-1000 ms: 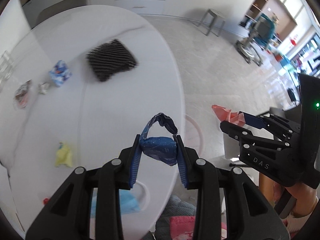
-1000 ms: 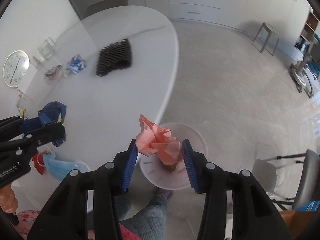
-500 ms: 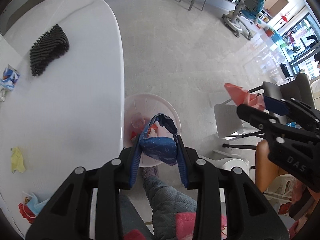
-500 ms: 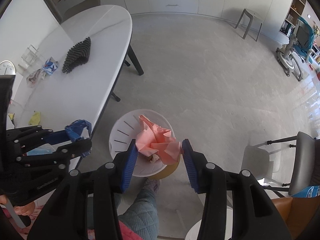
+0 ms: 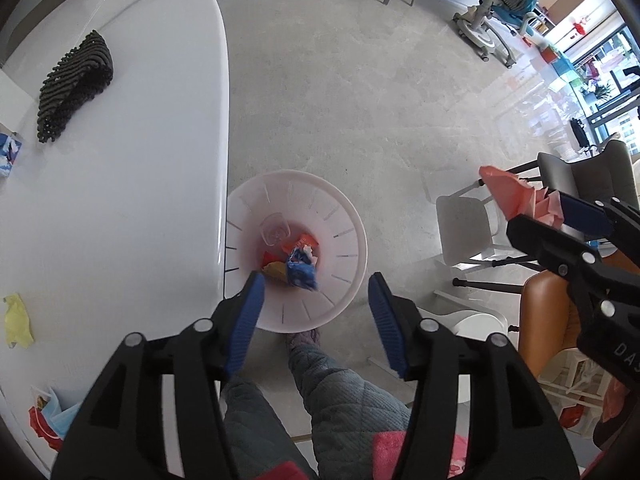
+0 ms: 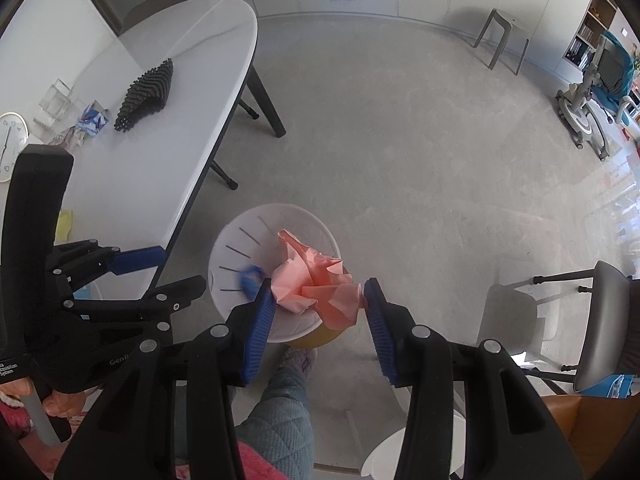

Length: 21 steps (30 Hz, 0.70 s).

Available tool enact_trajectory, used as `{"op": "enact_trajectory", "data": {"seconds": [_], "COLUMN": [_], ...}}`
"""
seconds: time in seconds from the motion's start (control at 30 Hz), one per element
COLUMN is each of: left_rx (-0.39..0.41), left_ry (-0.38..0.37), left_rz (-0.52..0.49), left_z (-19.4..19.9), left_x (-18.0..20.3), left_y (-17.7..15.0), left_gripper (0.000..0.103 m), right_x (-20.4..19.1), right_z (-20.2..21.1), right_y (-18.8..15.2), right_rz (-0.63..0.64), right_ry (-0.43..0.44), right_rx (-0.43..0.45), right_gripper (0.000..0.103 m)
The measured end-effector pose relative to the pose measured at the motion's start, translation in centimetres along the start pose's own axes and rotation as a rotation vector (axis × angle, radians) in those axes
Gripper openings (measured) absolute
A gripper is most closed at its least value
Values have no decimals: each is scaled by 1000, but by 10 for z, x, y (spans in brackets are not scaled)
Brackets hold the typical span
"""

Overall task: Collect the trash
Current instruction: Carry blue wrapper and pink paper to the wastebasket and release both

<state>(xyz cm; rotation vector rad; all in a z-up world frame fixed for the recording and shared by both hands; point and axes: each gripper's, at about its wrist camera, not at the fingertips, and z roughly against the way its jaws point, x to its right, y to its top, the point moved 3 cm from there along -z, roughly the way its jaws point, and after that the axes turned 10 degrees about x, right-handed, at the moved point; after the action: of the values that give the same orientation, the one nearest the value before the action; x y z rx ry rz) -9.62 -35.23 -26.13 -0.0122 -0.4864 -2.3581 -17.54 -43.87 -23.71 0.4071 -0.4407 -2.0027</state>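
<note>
A white trash bin (image 5: 352, 224) stands on the floor beside the white table (image 5: 120, 184). My left gripper (image 5: 316, 298) is open and empty above the bin. The blue wrapper (image 5: 301, 270) lies in the bin among other trash; in the right wrist view it shows as a blue blur (image 6: 250, 276). My right gripper (image 6: 318, 300) is shut on a crumpled pink paper (image 6: 316, 284), held above the bin's (image 6: 240, 240) right rim. The right gripper (image 5: 560, 216) with its pink paper (image 5: 508, 196) also shows at the right of the left wrist view.
On the table lie a black ridged mat (image 5: 72, 84), a yellow scrap (image 5: 18, 320), a blue-white packet (image 5: 8, 152) and a blue mask with red trash (image 5: 48, 420). A grey chair (image 6: 600, 320) stands right. My leg (image 5: 340, 400) is below the bin.
My left gripper carried the blue wrapper from over the table to over the bin, then opened; the wrapper dropped into the bin. My right gripper kept hold of the pink paper.
</note>
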Motion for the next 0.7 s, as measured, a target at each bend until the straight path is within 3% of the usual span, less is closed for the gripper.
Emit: {"op": "enact_trajectory", "data": {"seconds": [0.47,0.57,0.7], "left_rx": [30,63,97], "left_ry": [25,53,94], "left_rz": [-3,10,14], "left_z": [20,37,57], "left_x": [-3,-13,-26], "left_y": [-1,-3,-5], "left_gripper": [58,72,77], "right_x": [1,1,-12], "right_z": [1,-8,-28], "right_y": [-3,-4,-7], "right_rz": [-14,-22,-12], "right_ry": [3,21,57], "right_rx": [9,-3,-24], "right_gripper": [47,47,47]}}
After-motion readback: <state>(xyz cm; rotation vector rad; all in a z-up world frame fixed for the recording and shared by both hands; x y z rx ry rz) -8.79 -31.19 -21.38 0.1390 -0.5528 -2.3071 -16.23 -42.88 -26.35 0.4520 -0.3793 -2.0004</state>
